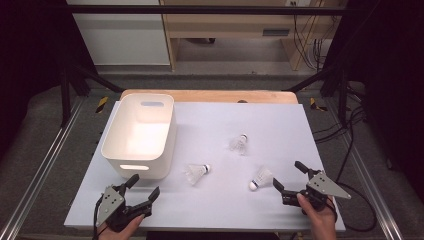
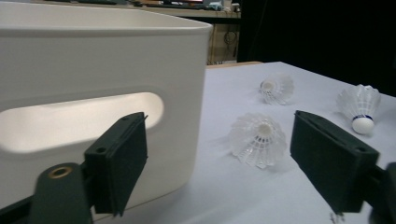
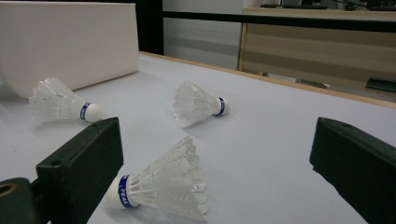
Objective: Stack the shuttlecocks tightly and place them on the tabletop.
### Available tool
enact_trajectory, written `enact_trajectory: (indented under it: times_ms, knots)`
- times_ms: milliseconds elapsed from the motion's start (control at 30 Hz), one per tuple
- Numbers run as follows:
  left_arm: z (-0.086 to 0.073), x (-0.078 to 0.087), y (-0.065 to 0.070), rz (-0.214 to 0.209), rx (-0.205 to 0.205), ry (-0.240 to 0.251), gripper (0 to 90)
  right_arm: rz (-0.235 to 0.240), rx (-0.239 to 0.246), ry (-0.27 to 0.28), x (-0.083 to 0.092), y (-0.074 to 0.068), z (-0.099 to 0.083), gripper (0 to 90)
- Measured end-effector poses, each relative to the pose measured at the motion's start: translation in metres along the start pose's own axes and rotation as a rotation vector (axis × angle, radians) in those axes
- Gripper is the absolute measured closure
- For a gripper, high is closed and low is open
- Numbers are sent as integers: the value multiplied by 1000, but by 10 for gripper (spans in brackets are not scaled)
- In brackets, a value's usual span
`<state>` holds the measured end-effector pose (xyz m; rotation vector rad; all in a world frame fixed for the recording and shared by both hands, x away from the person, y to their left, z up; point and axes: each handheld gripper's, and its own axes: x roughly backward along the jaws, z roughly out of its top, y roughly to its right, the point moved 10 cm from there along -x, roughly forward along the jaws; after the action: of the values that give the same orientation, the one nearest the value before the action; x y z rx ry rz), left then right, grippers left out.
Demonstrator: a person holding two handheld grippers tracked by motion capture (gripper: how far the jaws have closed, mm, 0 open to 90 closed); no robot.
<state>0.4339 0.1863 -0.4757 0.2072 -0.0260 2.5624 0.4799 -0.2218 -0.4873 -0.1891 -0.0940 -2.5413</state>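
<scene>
Shuttlecocks, three of them, lie loose on the white tabletop [image 1: 225,195], well apart from one another. Near shuttlecock [image 1: 261,178] lies on its side just ahead of the right tongs [image 1: 289,176], cork end toward the person. Middle shuttlecock [image 1: 197,172] rests beside the bin's front right corner; far shuttlecock [image 1: 239,143] sits further back toward the centre.

White bin [image 1: 111,138] stands upright at the left of the tabletop, open top, nothing seen inside. Judgement: it is the likely destination, placed within easy reach of the left hand.

Left tongs [image 1: 145,186] are apart with nothing between the pads; in the left gripper view they frame the bin's handle cutout and the middle shuttlecock [image 2: 257,138], touching neither. Right tongs are spread wide, gripping nothing; in the right gripper view the near shuttlecock [image 3: 163,186] lies low between the jaws, closer to the left pad, with no contact that I can make out. Judgement: both are held low and level, lined up for a sideways pick.

Materials: skirts are translucent white ribbed plastic, flared cones, light and springy-looking; rounded white cork tips with a blue band. Bin is smooth matte plastic with rounded corners and slotted handles. Pads are flat black blocks, matte faces.
</scene>
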Motion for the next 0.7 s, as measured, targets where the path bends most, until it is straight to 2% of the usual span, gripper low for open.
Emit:
enact_trajectory:
  times_ms: [100,200,267,300,467,567,633,700]
  knots:
    - [0,-1,6,-18,-9,-6,246,2,9,7,0,-1,2,31]
    - [-2,-4,12,-27,0,-27,266,4,11,4,0,-3,2,31]
    - [-2,-6,15,-35,2,-31,332,4,8,4,0,-3,2,32]
    - [0,-7,15,-24,-1,-30,367,2,9,4,0,-3,2,32]
    - [2,-13,20,-34,-24,-47,493,-1,-6,11,0,-2,3,32]
    - [3,-18,25,-42,-39,-67,543,7,0,12,-2,-4,4,32]
    - [3,-22,25,-29,-40,-79,560,12,3,7,-3,-4,3,32]
    - [5,-28,28,-21,-28,-83,559,17,4,10,-2,-6,4,32]
